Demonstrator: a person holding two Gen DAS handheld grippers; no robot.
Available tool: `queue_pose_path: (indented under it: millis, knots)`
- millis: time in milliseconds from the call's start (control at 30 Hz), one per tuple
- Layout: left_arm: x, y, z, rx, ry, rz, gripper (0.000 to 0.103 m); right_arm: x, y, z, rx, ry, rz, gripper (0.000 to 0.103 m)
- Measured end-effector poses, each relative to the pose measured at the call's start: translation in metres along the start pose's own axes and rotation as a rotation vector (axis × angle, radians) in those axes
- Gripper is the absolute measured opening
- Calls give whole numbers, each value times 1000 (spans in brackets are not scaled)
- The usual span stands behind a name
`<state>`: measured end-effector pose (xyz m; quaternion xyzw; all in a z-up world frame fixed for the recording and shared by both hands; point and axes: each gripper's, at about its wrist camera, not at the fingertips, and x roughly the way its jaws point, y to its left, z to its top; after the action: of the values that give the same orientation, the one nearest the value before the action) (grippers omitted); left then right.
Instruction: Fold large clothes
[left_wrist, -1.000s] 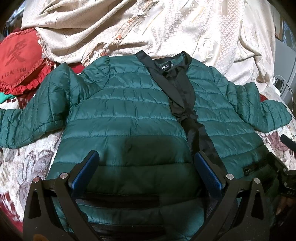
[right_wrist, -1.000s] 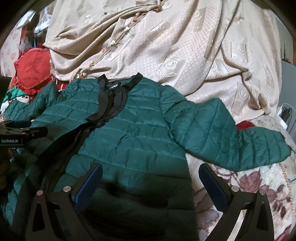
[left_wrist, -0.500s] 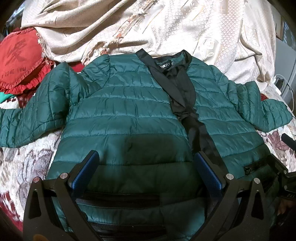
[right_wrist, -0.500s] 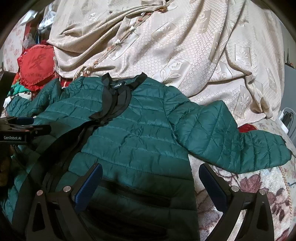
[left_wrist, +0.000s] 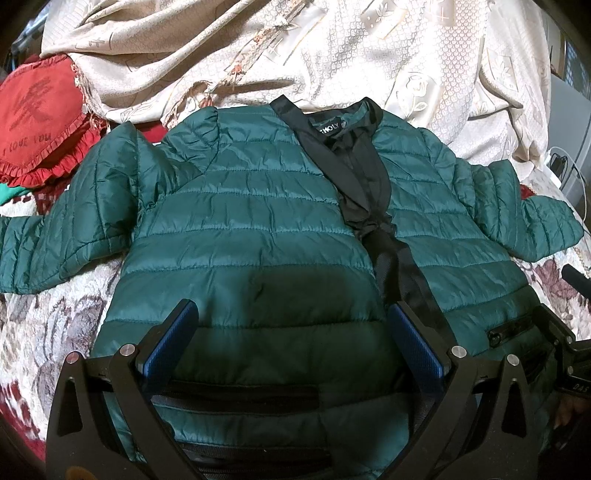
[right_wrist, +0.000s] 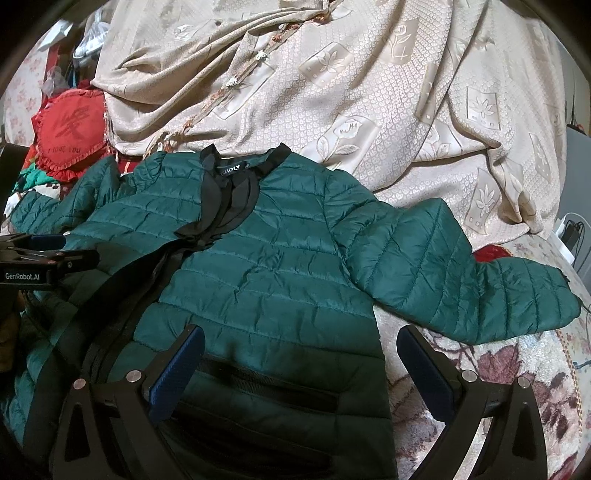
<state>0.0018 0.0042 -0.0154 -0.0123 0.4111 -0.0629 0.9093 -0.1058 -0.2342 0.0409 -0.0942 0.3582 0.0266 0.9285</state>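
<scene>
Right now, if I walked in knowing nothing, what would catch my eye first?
A dark green quilted jacket lies spread flat, front up, sleeves out to both sides, with black trim down the front. Behind it a beige patterned cloth is heaped, and a red frilled cushion sits at the far left. In the foreground the left gripper and right gripper are open over the jacket's hem.

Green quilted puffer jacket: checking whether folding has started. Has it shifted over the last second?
No. The green quilted jacket sits unchanged against the red ruffled cushion and beige patterned cloth, left wrist view.
</scene>
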Motion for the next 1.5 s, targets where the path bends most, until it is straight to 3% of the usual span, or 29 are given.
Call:
queue_pose_path:
  millis: [867, 1000, 1100, 1500]
  knots:
    - [0, 0, -1, -1, -3, -1, 103, -19, 11, 10, -35, -45, -8, 103]
    - [0, 0, -1, -4, -2, 0, 103, -14, 10, 7, -28, -37, -13, 103]
    - [0, 1, -2, -5, 2, 5, 103, -3, 7, 3, -11, 17, -21, 103]
    - [0, 2, -2, -9, 4, 7, 103, 0, 3, -1, 5, 11, -14, 103]
